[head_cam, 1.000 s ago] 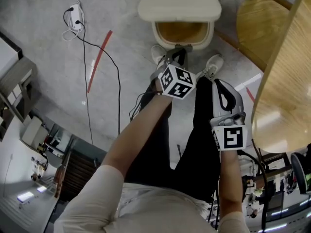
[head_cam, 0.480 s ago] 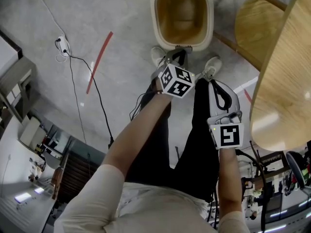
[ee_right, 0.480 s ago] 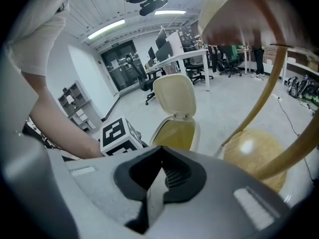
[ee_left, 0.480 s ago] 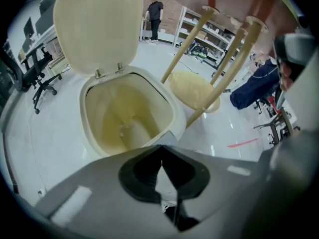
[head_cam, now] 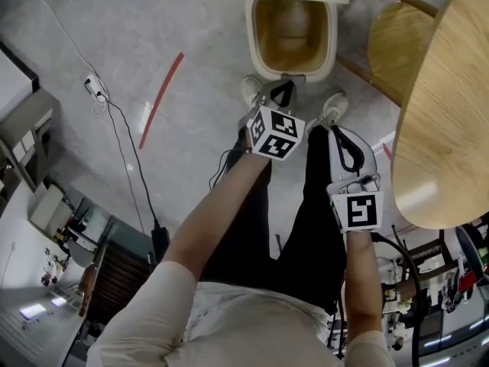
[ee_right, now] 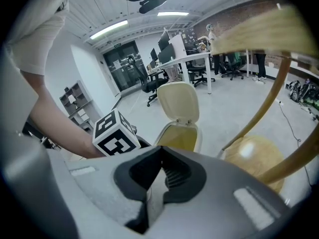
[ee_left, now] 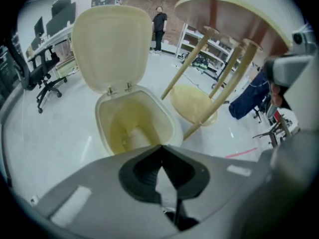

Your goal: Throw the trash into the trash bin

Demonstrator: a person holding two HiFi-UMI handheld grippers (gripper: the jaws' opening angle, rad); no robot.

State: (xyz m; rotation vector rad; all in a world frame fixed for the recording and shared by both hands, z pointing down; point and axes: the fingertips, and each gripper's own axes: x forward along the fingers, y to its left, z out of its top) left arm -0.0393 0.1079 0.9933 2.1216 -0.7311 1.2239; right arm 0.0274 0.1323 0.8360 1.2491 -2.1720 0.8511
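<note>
A cream trash bin (head_cam: pixel 291 38) stands on the floor with its lid tipped back, and its yellowish inside shows. In the left gripper view a pale lump (ee_left: pixel 133 136) lies at the bottom of the bin (ee_left: pixel 134 123). My left gripper (head_cam: pixel 282 90) hangs just in front of the bin's near rim, jaws shut and tips touching (ee_left: pixel 160 147), with nothing between them. My right gripper (head_cam: pixel 342 132) sits lower and to the right, also shut (ee_right: pixel 160 162) and holding nothing. It faces the bin (ee_right: pixel 180 128) and the left gripper's marker cube (ee_right: pixel 115 133).
A round wooden table (head_cam: pixel 451 105) and a wooden stool (head_cam: pixel 393 44) crowd the right side, close to the bin. The person's two shoes (head_cam: pixel 250 90) (head_cam: pixel 334 105) stand at the bin's front. A power strip with cable (head_cam: pixel 93 89) and a red tape line (head_cam: pixel 162 98) lie at left.
The bin's lid has swung further back, so the whole opening shows. Both grippers have lifted a little and stayed shut.
</note>
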